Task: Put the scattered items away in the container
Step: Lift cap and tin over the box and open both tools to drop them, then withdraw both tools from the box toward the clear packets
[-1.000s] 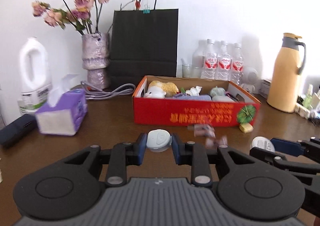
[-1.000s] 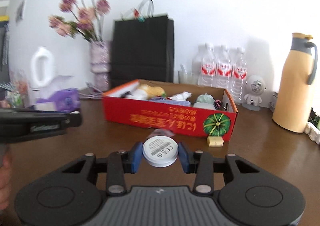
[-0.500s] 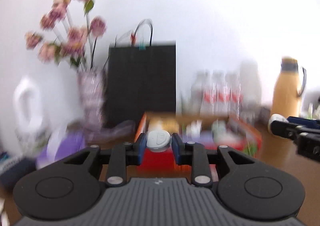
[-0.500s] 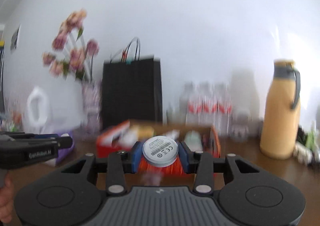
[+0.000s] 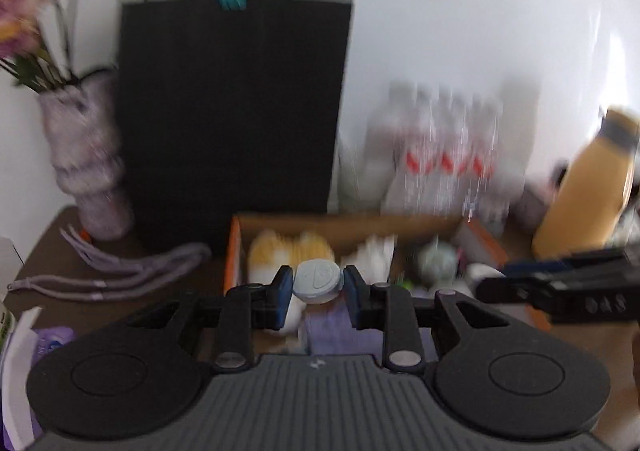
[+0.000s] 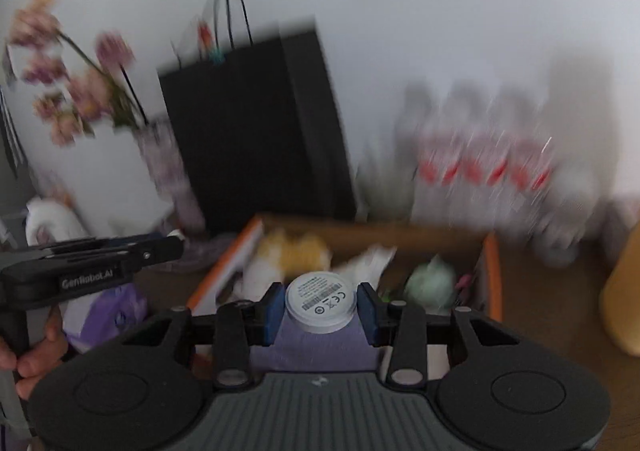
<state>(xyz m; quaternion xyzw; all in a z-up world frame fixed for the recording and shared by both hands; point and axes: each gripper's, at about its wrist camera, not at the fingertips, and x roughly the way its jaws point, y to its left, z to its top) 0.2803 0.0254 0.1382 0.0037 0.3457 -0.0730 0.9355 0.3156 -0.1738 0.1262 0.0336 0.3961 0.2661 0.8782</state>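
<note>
Left gripper (image 5: 317, 286) level, blue-padded fingers (image 5: 282, 297) clamped on pale blue-grey round disc (image 5: 317, 281). Right gripper (image 6: 321, 308) level, blue pads (image 6: 368, 313) pinching white round puck with printed label (image 6: 321, 307). Bare hand (image 6: 30, 355) wrapped round left gripper's handle at right view's left edge.

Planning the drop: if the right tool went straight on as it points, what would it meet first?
Probably the jumble inside the open cardboard box: the right tool, gripping a white round disc, points over it. Blur leaves depth unclear.
</note>
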